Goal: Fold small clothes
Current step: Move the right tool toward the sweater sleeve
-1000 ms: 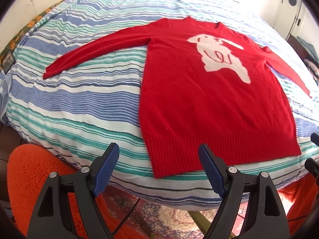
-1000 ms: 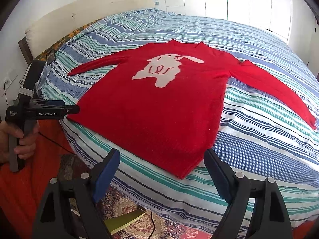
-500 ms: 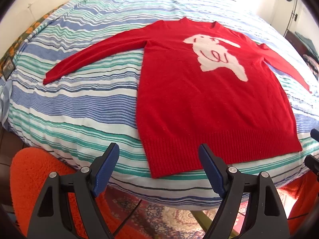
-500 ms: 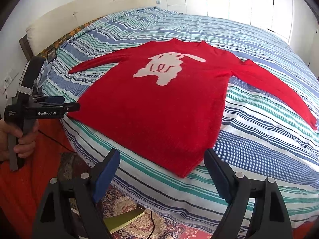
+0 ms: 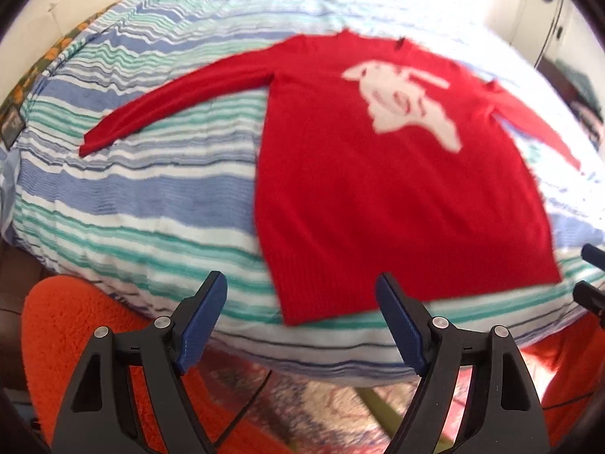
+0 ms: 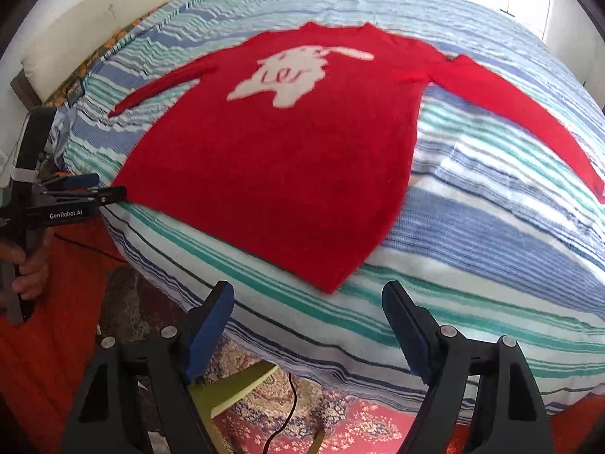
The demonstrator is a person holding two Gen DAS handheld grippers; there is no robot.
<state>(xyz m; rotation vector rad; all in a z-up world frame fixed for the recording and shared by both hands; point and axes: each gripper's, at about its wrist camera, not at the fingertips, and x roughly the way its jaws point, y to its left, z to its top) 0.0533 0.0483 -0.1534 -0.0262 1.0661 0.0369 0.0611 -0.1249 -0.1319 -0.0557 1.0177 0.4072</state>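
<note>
A red sweater (image 5: 378, 189) with a white animal figure lies flat, front up, on the striped bed, both sleeves spread outward. My left gripper (image 5: 300, 287) hovers open just off the bed's near edge, in front of the hem's left corner, with nothing between its blue pads. In the right wrist view the sweater (image 6: 283, 159) lies with its hem's right corner toward my right gripper (image 6: 308, 295). That gripper's jaws are closing but still stand wide, and nothing is between them. The left gripper (image 6: 94, 189) shows at the left edge, held by a hand.
The bed (image 6: 491, 265) has a blue, green and white striped cover and a pale headboard (image 6: 75, 38) at the far left. An orange fuzzy surface (image 5: 75, 321) lies below the bed's edge. A patterned rug (image 6: 340, 423), a cable and a yellow-green bar are on the floor.
The right wrist view has tilted a little, so the sweater sits higher in it, and the right jaws have narrowed slightly. The sweater and the left gripper have stayed put.
</note>
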